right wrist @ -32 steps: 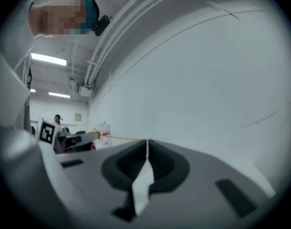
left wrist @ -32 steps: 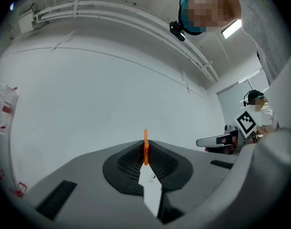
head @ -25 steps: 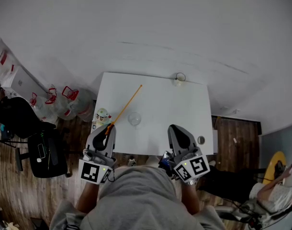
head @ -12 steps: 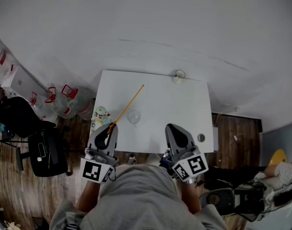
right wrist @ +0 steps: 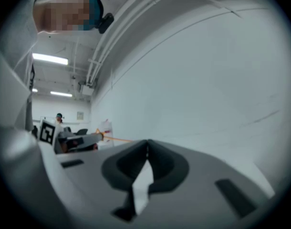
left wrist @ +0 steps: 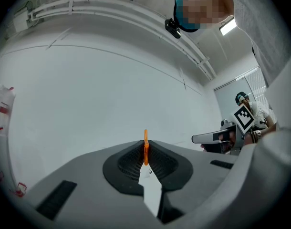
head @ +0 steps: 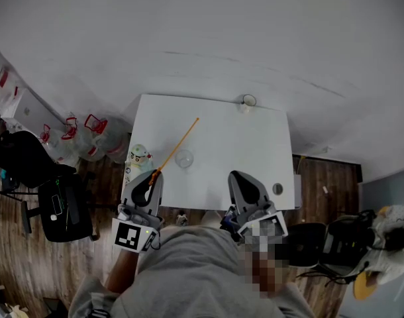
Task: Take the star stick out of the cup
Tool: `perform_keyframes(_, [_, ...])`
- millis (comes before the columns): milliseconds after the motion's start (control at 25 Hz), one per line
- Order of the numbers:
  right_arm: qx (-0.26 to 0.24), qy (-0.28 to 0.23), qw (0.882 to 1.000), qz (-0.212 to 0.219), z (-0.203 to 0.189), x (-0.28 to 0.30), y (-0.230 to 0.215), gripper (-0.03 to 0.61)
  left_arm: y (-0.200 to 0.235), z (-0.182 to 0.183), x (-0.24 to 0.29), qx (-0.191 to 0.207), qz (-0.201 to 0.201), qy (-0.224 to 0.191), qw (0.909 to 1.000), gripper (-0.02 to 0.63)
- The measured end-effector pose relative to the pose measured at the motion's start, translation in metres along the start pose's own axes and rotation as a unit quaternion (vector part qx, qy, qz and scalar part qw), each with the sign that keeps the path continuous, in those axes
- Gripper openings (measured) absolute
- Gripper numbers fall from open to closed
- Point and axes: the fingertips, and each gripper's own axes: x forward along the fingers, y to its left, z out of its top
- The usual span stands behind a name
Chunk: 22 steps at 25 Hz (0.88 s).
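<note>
Pinching the thin orange star stick (head: 177, 143) near its low end, the left claw (left wrist: 145, 151) is clenched tight so the stick cannot slip. The stick slants up and away over the white bench (head: 242, 144), just beside the clear cup (head: 184, 159), and it looks to be out of the cup. The right claw (right wrist: 146, 147) is closed on nothing and sits at the near edge, out of the way. Behind the bench is a plain white wall (head: 255, 32). Below is a brown wood floor (head: 321, 177), with big water jugs (head: 89, 138) on the left.

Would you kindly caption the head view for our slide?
Left gripper clamps orange stick over white table; right gripper shut.
</note>
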Motion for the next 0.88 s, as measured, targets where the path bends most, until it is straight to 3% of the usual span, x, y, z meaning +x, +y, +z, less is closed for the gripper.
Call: perform_keyframes(880, [0.006,0.007,1.000,-0.003,-0.0071,-0.0017,0.0000,0.035,0.0014,-0.0056,-0.0018,-0.004,0.000,0.000,1.0000,0.044])
